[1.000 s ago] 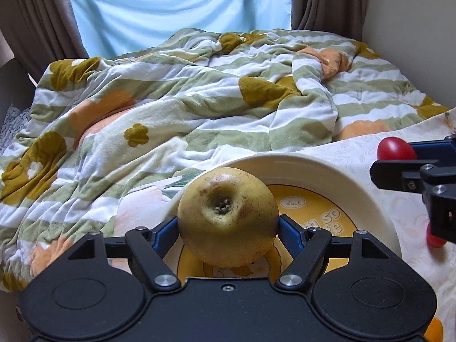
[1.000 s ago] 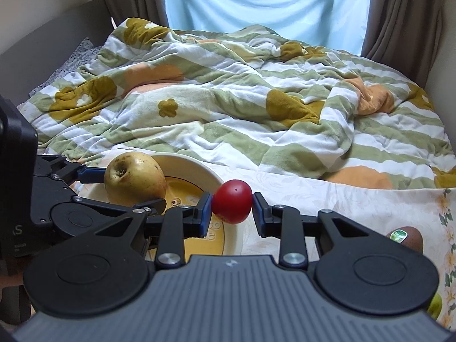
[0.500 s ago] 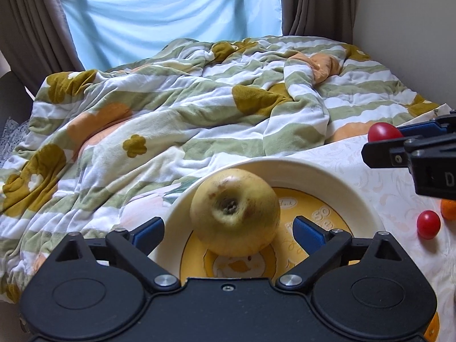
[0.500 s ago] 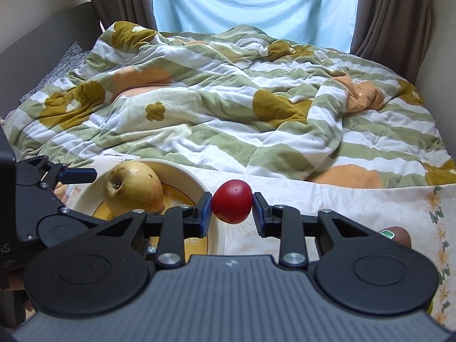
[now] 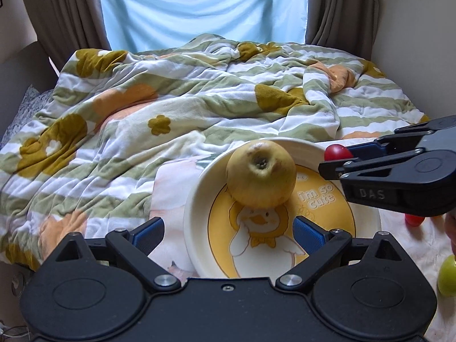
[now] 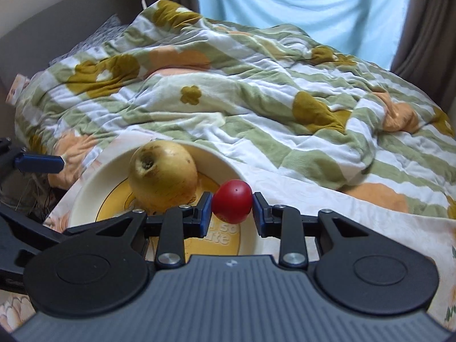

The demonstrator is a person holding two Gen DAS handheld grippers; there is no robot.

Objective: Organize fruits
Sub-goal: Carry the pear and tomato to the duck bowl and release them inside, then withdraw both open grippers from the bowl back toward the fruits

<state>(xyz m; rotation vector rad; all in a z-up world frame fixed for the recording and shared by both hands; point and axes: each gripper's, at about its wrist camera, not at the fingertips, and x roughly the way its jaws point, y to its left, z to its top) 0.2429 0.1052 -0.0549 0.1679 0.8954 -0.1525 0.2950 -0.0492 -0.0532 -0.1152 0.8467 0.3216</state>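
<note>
The left gripper [image 5: 228,232] gapes empty just short of the plate [image 5: 196,199], where the pear [image 5: 260,172] sits; the right gripper [image 6: 231,209] clamps a tomato [image 6: 232,201] over that plate's rim, presumably for dropping in.

Rumpled quilt [image 5: 199,108]; brown curtains [image 5: 65,14], bright window [image 5: 199,5].

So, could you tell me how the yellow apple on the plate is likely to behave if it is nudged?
The apple is round, so it would probably roll. The plate has a raised rim that may stop it. It looks firm, unlikely to dent.
</note>
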